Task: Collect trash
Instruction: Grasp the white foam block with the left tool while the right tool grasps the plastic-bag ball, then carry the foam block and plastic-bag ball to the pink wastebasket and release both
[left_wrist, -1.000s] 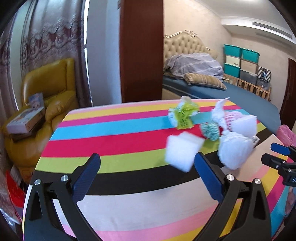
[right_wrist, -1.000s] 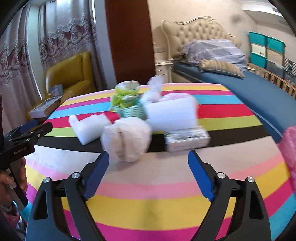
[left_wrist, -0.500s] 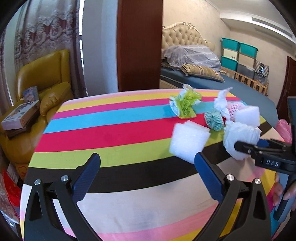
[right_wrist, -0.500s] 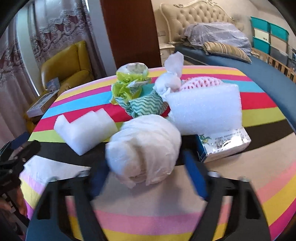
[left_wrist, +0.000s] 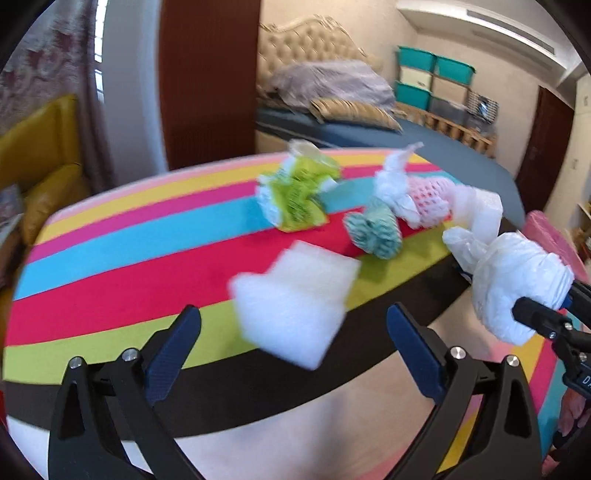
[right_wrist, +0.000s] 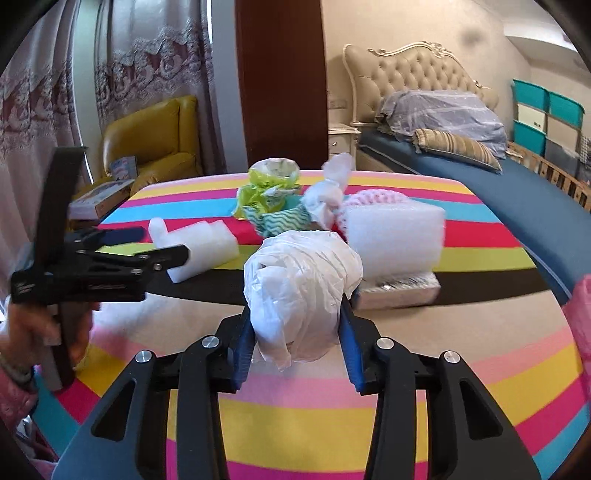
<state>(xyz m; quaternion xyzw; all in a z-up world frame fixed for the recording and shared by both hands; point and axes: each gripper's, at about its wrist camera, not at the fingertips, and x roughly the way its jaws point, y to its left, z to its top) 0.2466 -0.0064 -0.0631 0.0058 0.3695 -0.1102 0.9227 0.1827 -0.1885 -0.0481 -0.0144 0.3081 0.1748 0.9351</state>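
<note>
My right gripper is shut on a crumpled white plastic bag and holds it just above the striped table. The bag also shows in the left wrist view, at the right gripper's tip. My left gripper is open, its fingers on either side of a white foam block that lies on the table. In the right wrist view the left gripper reaches that foam block. Further back lie a green wrapper, a teal patterned wrapper, a pink foam net and a white foam slab.
A flat packet lies under the foam slab. A yellow armchair with boxes stands left of the table. A bed is behind to the right. A pink object sits at the table's right edge.
My right gripper moved forward and shut on the white plastic bag, lifting it slightly. My left gripper moved forward so the foam block lies between its open fingers.
</note>
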